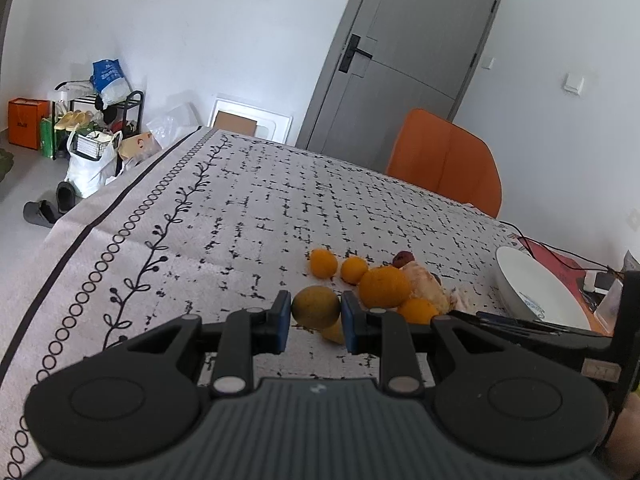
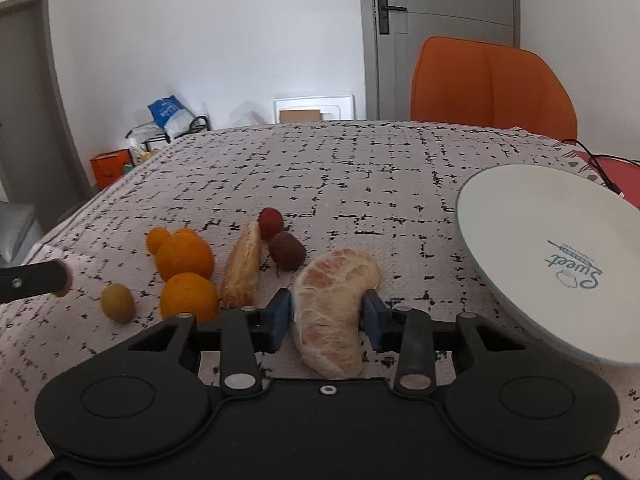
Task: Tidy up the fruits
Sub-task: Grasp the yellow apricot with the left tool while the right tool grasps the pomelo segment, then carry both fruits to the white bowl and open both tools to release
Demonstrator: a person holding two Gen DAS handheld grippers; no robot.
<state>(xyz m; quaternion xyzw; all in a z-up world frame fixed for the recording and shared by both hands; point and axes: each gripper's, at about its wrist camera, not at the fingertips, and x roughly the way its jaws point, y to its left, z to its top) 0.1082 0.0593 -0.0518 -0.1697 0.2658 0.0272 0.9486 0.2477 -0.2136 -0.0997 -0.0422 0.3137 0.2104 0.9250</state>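
1. Left wrist view.
   - My left claw [image 1: 315,314] is framing a small greenish-yellow fruit [image 1: 316,306]. Both blue pads are sitting at its flanks, seemingly touching, but I cannot tell whether they are pressing or only bracketing it.
   - The fruit is sitting on the tabletop [image 1: 248,208], straight ahead along my fingers, with a pale yellow piece [image 1: 334,333] just beneath it.
   - Beyond and to the right, the orange cluster is lying close: a large orange [image 1: 384,286], two small ones [image 1: 323,263] [image 1: 354,269] and another [image 1: 418,311] beside it.
   - The white plate [image 1: 536,292] is standing well apart to the right.

2. Right wrist view.
   - My right claw [image 2: 327,315] is straddling a peeled pomelo segment [image 2: 332,308]. The left pad is sitting against its side, while a narrow gap is showing at the right pad, so the jaws are apart.
   - The segment's long axis is running along my fingers, curving away at the far end. The pads are therefore meeting its narrow width, which I judge favourable for closing.
   - The plate [image 2: 520,216] is lying to the right and nearest this claw, empty; I judge it the destination.
   - A second peeled segment [image 2: 243,268], two lychees [image 2: 270,222] [image 2: 286,251] and the oranges [image 2: 185,256] [image 2: 189,295] are lying to the left.
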